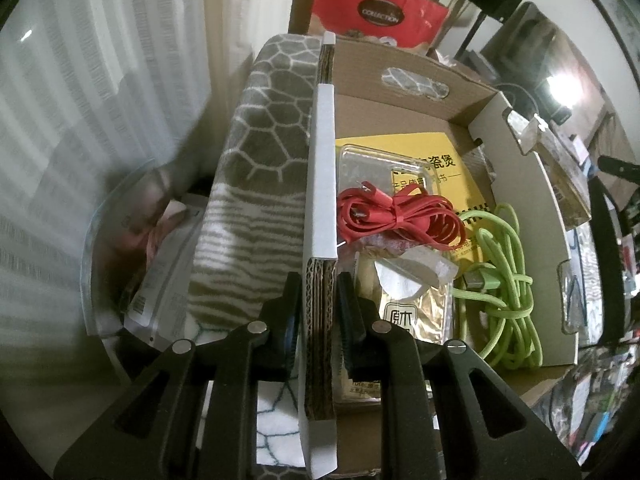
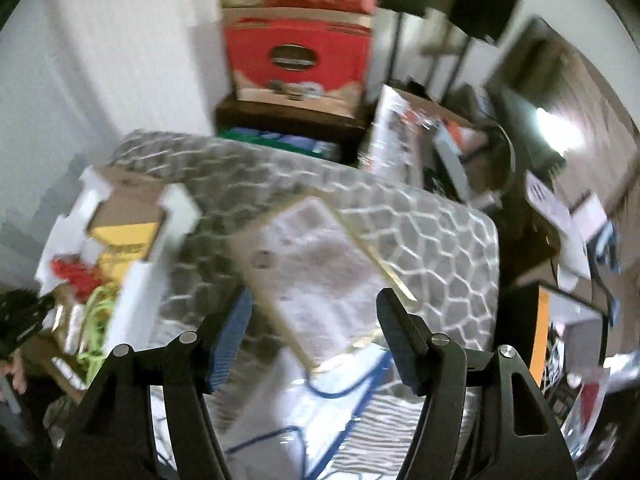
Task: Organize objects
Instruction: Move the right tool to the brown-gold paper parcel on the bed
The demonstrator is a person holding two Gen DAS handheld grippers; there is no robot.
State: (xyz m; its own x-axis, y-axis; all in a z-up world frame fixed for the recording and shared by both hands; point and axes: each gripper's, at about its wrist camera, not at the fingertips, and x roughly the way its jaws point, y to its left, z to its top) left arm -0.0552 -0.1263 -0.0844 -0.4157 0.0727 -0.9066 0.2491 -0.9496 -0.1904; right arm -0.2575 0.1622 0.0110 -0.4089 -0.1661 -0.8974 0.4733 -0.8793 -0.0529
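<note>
My left gripper (image 1: pixel 318 292) is shut on the near wall of an open cardboard box (image 1: pixel 320 160). Inside the box lie a coiled red cable (image 1: pixel 404 216), a green cable (image 1: pixel 504 280), a yellow booklet (image 1: pixel 452 168), a clear plastic case (image 1: pixel 372 164) and a gold packet (image 1: pixel 416 308). My right gripper (image 2: pixel 316 300) is open above a flat whitish packet with a gold edge (image 2: pixel 320 264), which lies on the grey patterned blanket (image 2: pixel 420 240). Its pads do not touch the packet. A blue cable (image 2: pixel 344 392) lies just below the packet. The right wrist view is blurred and shows the box (image 2: pixel 136 280) at the left.
A red carton (image 1: pixel 376 16) stands behind the box against the wall. Left of the blanket (image 1: pixel 256 160) a clear tub (image 1: pixel 132 240) holds white packets. Cluttered shelves, papers and black stands fill the right side (image 2: pixel 560 208).
</note>
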